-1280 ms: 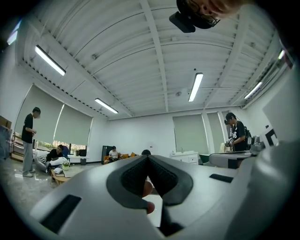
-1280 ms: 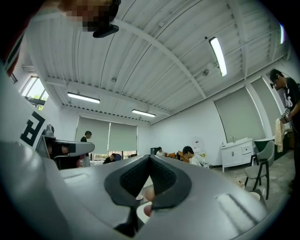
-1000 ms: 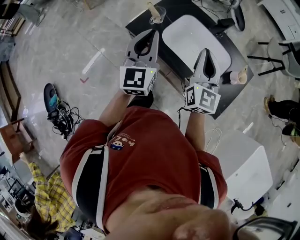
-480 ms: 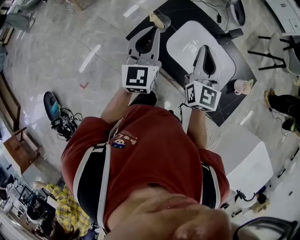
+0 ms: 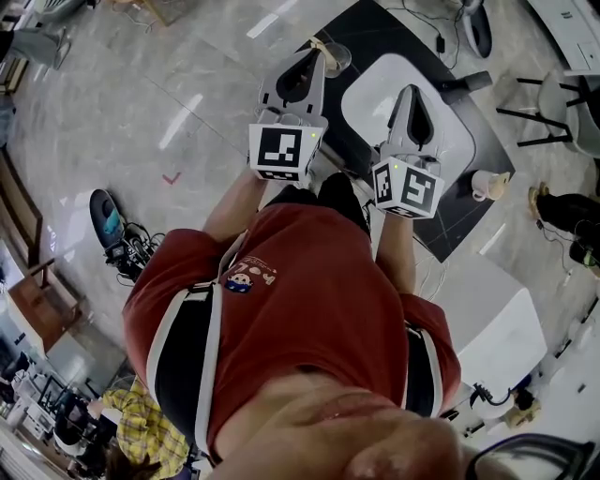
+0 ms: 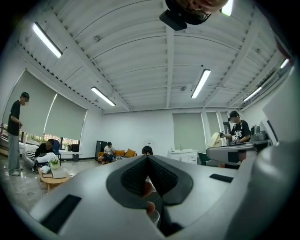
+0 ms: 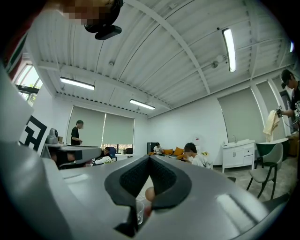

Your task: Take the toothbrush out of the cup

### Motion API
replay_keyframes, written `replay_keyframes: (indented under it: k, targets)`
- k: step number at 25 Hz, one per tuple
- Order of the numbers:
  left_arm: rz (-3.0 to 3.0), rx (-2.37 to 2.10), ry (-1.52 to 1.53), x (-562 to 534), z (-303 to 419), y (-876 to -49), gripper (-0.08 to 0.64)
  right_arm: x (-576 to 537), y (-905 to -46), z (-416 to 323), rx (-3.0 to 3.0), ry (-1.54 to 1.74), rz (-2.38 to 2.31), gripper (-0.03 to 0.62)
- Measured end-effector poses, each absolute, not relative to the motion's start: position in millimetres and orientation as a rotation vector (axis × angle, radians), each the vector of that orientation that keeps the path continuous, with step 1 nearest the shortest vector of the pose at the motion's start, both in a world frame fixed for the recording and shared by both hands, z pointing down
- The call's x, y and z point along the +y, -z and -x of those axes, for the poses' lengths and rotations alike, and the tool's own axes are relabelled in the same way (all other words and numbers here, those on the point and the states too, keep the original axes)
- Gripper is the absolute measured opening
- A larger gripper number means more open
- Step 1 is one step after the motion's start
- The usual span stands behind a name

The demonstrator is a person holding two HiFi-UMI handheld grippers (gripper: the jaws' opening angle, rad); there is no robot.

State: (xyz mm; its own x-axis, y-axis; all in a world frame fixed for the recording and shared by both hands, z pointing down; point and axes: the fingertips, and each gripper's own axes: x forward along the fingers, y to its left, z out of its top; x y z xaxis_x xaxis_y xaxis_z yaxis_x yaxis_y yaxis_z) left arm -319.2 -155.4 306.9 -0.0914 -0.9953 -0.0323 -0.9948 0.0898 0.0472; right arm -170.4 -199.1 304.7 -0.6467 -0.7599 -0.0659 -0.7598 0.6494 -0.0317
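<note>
In the head view a clear cup stands at the far left corner of a black table, with a tan toothbrush sticking out of it. My left gripper is held level with its tips just short of the cup, jaws shut and empty. My right gripper hovers over a white mat, also shut and empty. In the left gripper view the cup and toothbrush show under the shut left gripper. The right gripper view shows the cup below the shut right gripper.
A second, pale cup sits at the table's right corner. A white box stands right of me and a tangle of cables lies on the floor at left. Chairs and several people are around the room.
Both grippers have moved forward toward the table together, staying shut. The left one now reaches close to the cup; the right is over the white mat.
</note>
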Motion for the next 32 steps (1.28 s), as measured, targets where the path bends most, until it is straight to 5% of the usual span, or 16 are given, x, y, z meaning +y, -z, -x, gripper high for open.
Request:
replay_keyframes:
  k: [16, 32]
  targets:
    - [-1.956, -2.366, 0.004, -193.6, 327.2, -358.4, 0.018, -239.7, -317.6, 177.7, 2.846, 0.040, 1.202, 0.009]
    - [-1.787, -2.332, -0.145, -210.9, 341.8, -421.1, 0.187, -270.4, -339.6, 199.2, 2.926, 0.118, 1.121, 0.009]
